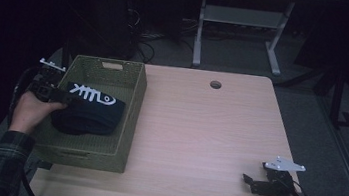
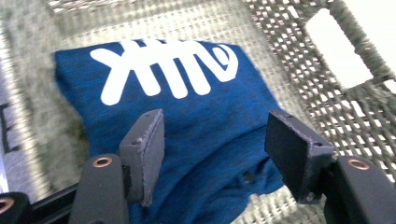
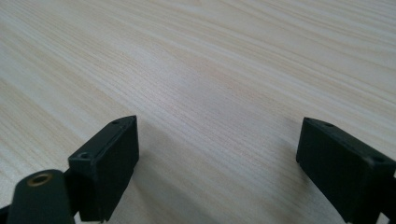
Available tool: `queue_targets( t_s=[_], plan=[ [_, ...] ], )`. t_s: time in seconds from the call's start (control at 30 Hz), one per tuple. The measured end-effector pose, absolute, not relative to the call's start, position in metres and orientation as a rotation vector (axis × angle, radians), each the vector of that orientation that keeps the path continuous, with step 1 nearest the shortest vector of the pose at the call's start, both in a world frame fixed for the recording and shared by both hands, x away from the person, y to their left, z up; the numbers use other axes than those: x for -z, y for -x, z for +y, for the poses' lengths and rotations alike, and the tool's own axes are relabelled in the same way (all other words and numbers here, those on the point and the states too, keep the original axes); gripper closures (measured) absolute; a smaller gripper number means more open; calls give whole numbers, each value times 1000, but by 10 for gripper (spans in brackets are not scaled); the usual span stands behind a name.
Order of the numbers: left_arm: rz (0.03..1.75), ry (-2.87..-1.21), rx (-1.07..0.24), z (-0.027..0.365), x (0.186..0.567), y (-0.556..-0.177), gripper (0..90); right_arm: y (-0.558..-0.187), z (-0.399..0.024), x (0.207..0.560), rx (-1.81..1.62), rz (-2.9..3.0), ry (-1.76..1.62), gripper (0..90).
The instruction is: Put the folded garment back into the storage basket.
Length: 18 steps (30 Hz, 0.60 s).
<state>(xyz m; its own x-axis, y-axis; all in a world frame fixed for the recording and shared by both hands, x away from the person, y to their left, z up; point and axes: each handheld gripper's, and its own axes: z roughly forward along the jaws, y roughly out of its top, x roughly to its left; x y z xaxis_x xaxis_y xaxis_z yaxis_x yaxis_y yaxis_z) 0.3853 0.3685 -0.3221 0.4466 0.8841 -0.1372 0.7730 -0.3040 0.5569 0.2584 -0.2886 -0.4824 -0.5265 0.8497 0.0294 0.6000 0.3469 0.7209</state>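
Now we have the folded blue garment (image 1: 89,112) lying inside the green woven basket (image 1: 132,118), which stands at the left end of the tabletop (image 1: 197,141). It lies roughly flat on the basket floor, with its white fish-bone print (image 2: 163,67) facing up, which suggests we laid it there with the folded shape kept intact.

Our left claw (image 2: 215,149) hangs just above the near part of the cloth, with the jaws spread apart and blue fabric showing in the gap between them. Neither pad appears to press on the garment in the left gripper view, so we read this claw as released, with the cloth resting on its own weight. The left hand (image 1: 35,111) reaches in over the basket's left wall, which keeps the claw low enough to let go without dropping the fold.

Our right claw (image 1: 253,182) waits well apart, near the front right corner of the tabletop. In the right gripper view its jaws stand wide over bare wood with nothing between them, so it is released too. We judge it is parked there to stay clear of the basket while the left hand finishes.
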Motion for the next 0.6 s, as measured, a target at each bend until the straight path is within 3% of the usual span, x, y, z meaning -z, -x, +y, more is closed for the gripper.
queue_targets(
  t_s=[0.6],
  plan=[
    [1178, -2157, -283, 286, 314, -374, 166, -259, -289, 482, -986, 2260, -1280, 127]
  ],
)
